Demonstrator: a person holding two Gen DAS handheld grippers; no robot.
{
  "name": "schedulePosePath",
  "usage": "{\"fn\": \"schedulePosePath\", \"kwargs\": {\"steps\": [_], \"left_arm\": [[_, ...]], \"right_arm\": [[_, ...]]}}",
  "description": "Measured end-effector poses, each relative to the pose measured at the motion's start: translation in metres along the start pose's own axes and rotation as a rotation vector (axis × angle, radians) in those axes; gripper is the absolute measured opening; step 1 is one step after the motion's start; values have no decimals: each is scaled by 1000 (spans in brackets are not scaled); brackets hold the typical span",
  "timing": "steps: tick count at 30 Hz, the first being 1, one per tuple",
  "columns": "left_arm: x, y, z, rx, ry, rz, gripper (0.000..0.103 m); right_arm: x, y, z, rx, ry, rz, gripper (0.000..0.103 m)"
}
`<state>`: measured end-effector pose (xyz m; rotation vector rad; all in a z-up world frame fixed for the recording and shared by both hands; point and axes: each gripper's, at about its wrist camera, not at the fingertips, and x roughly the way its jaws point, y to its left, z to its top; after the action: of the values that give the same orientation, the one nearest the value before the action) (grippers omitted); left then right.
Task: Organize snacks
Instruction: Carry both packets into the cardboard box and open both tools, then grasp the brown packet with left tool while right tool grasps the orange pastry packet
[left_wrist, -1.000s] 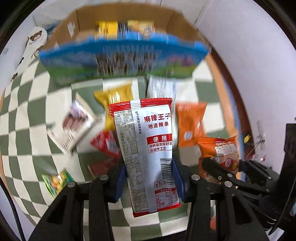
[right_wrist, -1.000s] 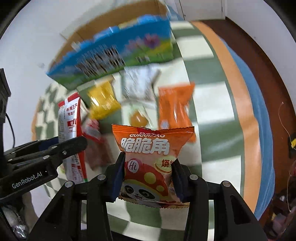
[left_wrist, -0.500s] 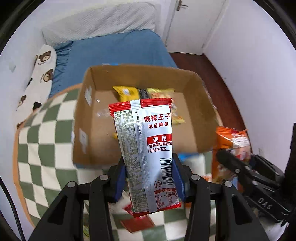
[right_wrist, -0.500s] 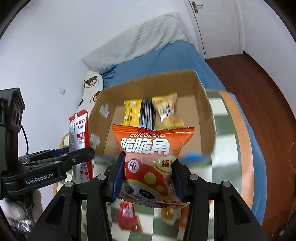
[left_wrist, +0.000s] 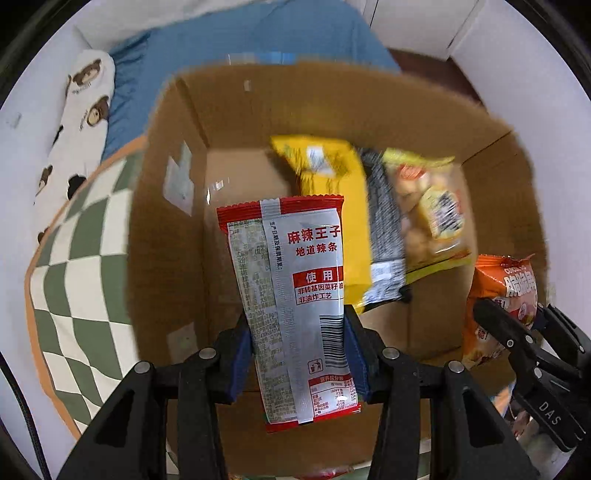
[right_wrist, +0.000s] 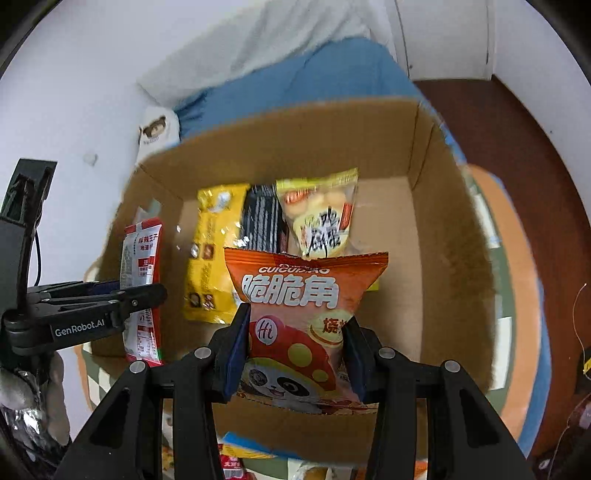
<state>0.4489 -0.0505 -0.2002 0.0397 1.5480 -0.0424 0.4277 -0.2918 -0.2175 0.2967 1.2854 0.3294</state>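
Setting: a green-and-cream checked mat with an orange border (left_wrist: 79, 273) lies beside a blue-covered bed (left_wrist: 236, 48) carrying a white bear-print pillow (left_wrist: 74, 122); white walls and dark red-brown flooring (right_wrist: 517, 122) enclose the scene. An open cardboard box (left_wrist: 170, 258), brown and matte with a clear tape strip on its inner wall, stands on the mat.

Left gripper (left_wrist: 299, 354): directed straight down over the box's left half, its blue pads pressed on both edges of a red-and-silver spicy strip packet (left_wrist: 291, 295), a flat, glossy foil sachet held upright with its back seam and barcode facing the camera.

Right gripper (right_wrist: 295, 350): angled steeply downward over the box's near wall, its blue pads clamped on a puffed orange chip bag with a panda print (right_wrist: 303, 314). In this view the left gripper (right_wrist: 144, 295) appears side-on at the left, its packet (right_wrist: 142, 291) hanging over the box's left wall.

Box contents, lying side by side on the floor toward the far wall: a yellow snack bag (right_wrist: 214, 251), a black-and-white striped packet (right_wrist: 264, 221), and a clear-windowed yellow bag of round puffs (right_wrist: 319, 214).
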Motion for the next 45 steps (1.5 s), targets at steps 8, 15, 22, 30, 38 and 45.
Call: {"fn": "schedulePosePath", "kwargs": {"steps": [8,15,22,30,38,45], "left_arm": [[43,7,-13,-64,71,-80,73],[24,5,-28,-84,-41,-40,80],[-22,-2,-58,-79,-206,16,80],[-65,-2,-93,-90,-338,28,80],[-101,-9,-128,-75,-429,21,80],[-137,-20,-163,-59,-515,23,80]], "right_arm": [[44,-9,-3,8,145,-54,97],[25,-6,-4,-27,77,-137,97],[-11,1,-9,-40,-14,-191,97],[-59,11,-31,-62,-128,-229,97],[-113,23,-58,-68,-240,-242,97],[-154,30,-78,-72,-305,-233,97]]}}
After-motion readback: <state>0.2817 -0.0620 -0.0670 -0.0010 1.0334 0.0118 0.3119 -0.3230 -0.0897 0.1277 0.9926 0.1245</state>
